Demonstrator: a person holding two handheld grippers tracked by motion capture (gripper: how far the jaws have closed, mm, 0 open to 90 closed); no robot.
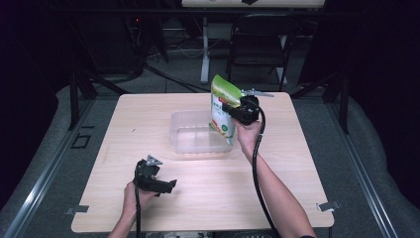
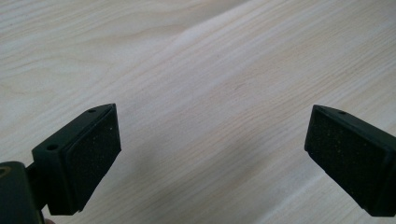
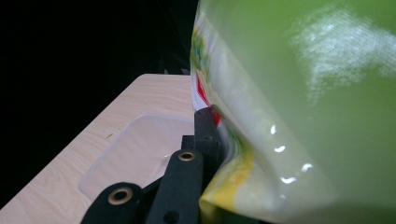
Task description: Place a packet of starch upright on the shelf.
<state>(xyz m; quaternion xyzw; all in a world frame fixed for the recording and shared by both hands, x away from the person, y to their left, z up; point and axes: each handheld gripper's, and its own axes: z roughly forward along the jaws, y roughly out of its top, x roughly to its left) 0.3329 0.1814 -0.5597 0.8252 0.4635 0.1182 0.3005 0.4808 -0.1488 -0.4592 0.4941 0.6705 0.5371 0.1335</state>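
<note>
Right tool (image 1: pixel 232 110): clenched on the upright green-and-white glossy snack pouch (image 1: pixel 222 106).
Pouch: long axis vertical, over the clear plastic tub's (image 1: pixel 184 140) right end.
Left tool (image 1: pixel 166 187): released, well apart.

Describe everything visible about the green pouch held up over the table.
The green pouch is a glossy, flexible plastic bag, bright green at the top and fading to white and yellow lower down, with red and green print too small to read. It hangs roughly upright, slightly tilted, in the air above the right end of the clear plastic container, not resting on it. The right claw is shut on its edge; in the right gripper view the film creases at the jaw and catches shiny highlights.
</note>
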